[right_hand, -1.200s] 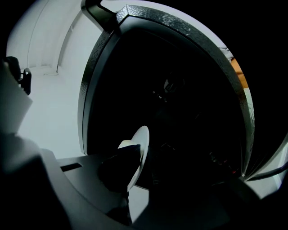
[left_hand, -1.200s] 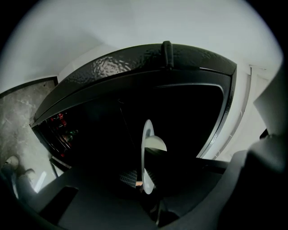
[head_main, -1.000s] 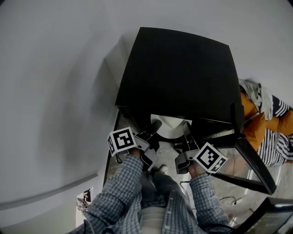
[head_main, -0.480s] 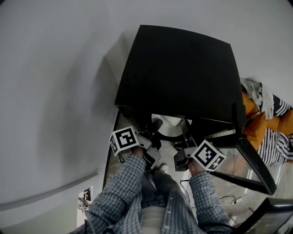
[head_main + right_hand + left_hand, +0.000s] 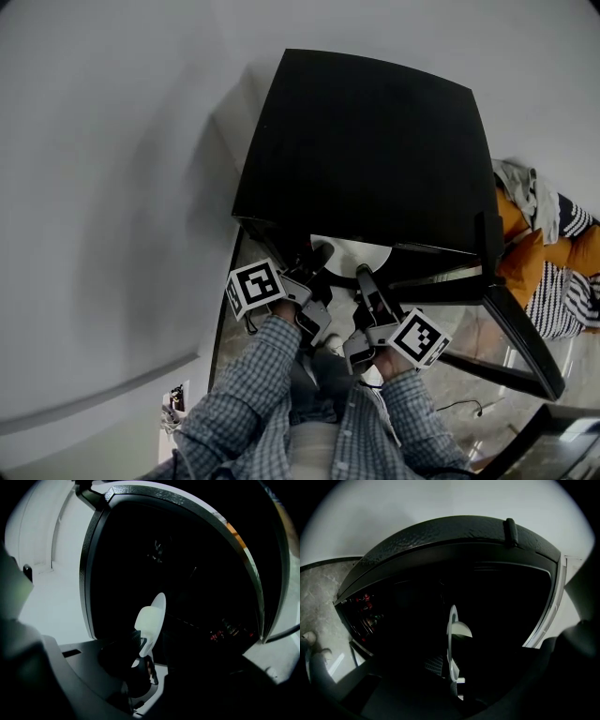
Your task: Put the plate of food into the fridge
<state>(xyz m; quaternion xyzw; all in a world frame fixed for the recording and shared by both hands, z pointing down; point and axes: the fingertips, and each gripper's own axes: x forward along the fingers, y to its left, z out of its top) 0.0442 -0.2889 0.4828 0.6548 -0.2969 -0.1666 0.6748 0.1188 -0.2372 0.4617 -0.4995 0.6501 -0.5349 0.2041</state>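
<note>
A white plate point(image 5: 354, 252) with a pale lump of food point(image 5: 461, 630) sits in the opening of the black fridge point(image 5: 366, 141). In the left gripper view the plate point(image 5: 451, 644) shows edge-on between the dark jaws. My left gripper point(image 5: 319, 255) is shut on its near rim. The right gripper view shows the plate point(image 5: 157, 613) ahead, with the left gripper's fingers point(image 5: 124, 651) clamped on it. My right gripper point(image 5: 364, 274) is just off the plate's near edge. Its jaws have just been opening and now stand open, with nothing pressed between them.
The fridge door point(image 5: 516, 337) hangs open to the right. Beyond it lies orange and striped cloth point(image 5: 539, 253). A white wall point(image 5: 112, 187) runs along the left. The fridge's inside is dark, with small red lights point(image 5: 220, 634) deep in it.
My right gripper has let go of the plate, opened and drawn back toward the person. The left gripper and the plate have hardly moved.
</note>
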